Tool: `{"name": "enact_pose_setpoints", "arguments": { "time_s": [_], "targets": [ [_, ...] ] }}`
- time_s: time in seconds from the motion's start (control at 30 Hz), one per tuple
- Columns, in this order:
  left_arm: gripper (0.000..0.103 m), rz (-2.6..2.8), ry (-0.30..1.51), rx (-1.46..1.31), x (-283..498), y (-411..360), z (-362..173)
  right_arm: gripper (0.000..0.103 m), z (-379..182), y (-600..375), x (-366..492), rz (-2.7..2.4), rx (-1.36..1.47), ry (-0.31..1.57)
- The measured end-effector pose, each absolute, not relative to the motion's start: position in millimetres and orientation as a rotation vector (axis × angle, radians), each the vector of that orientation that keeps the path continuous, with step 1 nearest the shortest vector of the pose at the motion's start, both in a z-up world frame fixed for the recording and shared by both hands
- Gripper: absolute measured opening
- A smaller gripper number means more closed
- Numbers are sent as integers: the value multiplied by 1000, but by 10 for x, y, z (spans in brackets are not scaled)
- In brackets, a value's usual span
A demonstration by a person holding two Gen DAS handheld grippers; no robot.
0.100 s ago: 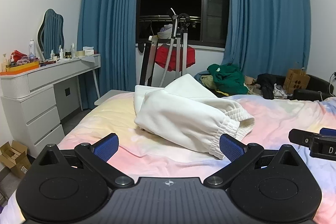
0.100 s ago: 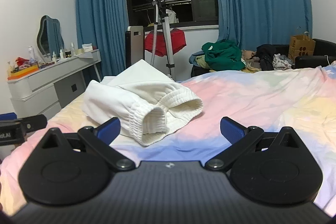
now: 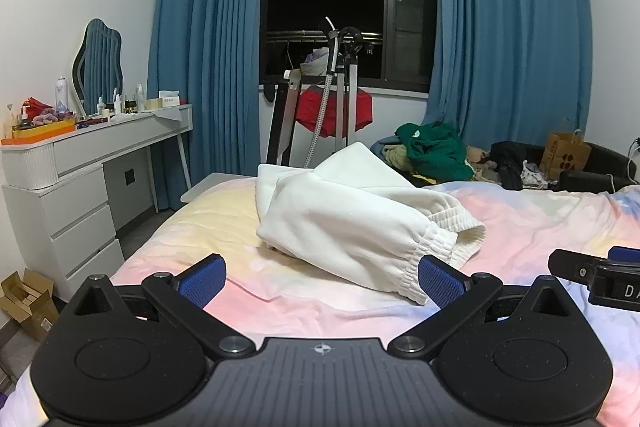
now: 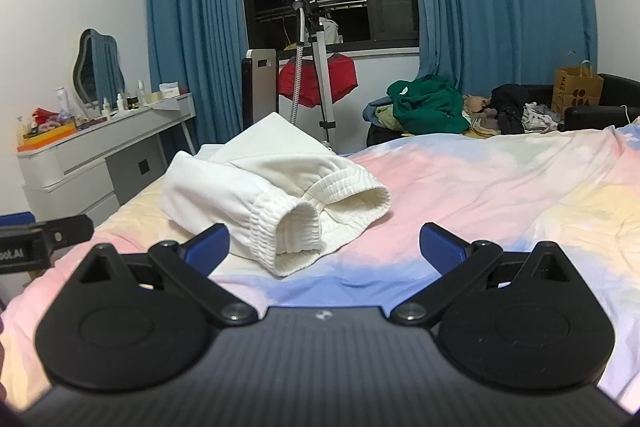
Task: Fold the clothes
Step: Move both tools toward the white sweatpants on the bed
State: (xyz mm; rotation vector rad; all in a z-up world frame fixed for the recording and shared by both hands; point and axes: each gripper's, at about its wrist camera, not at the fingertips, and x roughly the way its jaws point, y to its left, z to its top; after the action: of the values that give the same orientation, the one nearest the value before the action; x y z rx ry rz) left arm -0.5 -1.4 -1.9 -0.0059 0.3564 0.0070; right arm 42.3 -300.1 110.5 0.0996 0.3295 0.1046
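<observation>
Left gripper (image 3: 322, 281) spread wide, holding nothing, low over the bed (image 3: 540, 215). Right gripper (image 4: 324, 247) likewise wide and empty, alongside. White garment (image 3: 360, 223) bunched on the pastel cover just ahead of both, ribbed cuff (image 4: 298, 235) nearest, untouched. Beyond: white dresser (image 3: 80, 183), blue curtains (image 3: 208, 39), green clothing pile (image 4: 428, 105).

right claw (image 3: 596, 277) cut off at frame edge | bottles on dresser (image 3: 100, 143) too small to tell
</observation>
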Motion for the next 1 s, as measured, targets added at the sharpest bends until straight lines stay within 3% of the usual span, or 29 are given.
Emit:
{"name": "enact_pose_setpoints", "arguments": {
  "time_s": [0.63, 1.0],
  "targets": [
    [103, 66, 334, 56, -13, -59, -88, 103, 1129, -3096, 378, 51, 152, 235],
    [103, 21, 338, 43, -3, -99, -131, 103, 1170, -3122, 402, 56, 157, 274]
  ]
}}
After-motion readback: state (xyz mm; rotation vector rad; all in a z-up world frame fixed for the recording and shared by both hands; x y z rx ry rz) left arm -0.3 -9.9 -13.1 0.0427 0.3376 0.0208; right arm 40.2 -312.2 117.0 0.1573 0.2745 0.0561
